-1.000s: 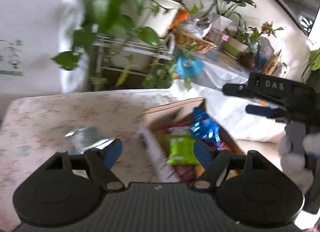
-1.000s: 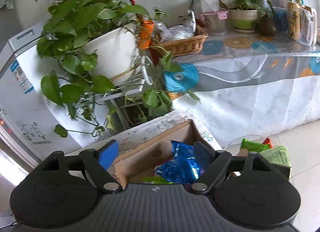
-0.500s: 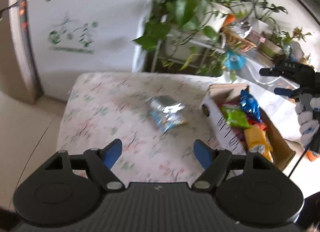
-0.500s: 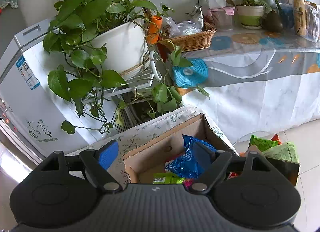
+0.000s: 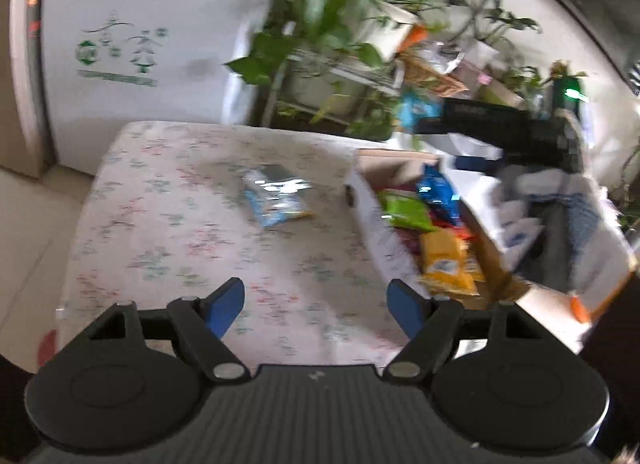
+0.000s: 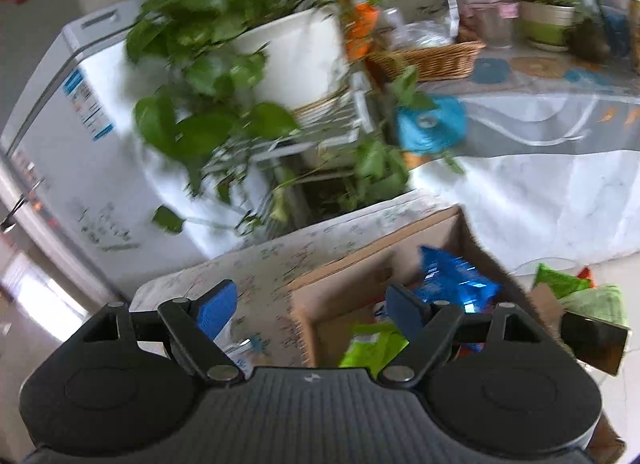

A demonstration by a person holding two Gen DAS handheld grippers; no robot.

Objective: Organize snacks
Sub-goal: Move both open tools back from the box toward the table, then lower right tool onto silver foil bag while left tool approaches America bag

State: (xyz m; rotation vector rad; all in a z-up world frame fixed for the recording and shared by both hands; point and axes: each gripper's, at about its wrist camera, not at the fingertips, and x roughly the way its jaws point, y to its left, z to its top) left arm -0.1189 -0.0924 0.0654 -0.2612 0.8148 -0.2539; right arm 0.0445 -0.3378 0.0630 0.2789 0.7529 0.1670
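On floral tabletop [image 5: 180, 232], silver snack packet [image 5: 276, 193], cardboard box [image 5: 376, 232], white fridge [image 5: 132, 43] behind

The tablecloth [image 5: 168, 232] is pale with small green and red flower prints. The packet [image 5: 276, 195] on it is silver and light blue. The box [image 5: 380, 232] is brown inside and white outside, and holds green [image 5: 404, 209], blue [image 5: 438, 193] and yellow [image 5: 446, 264] bags. The fridge [image 5: 132, 43] is white with green drawings. The basket [image 6: 432, 59] is tan wicker.
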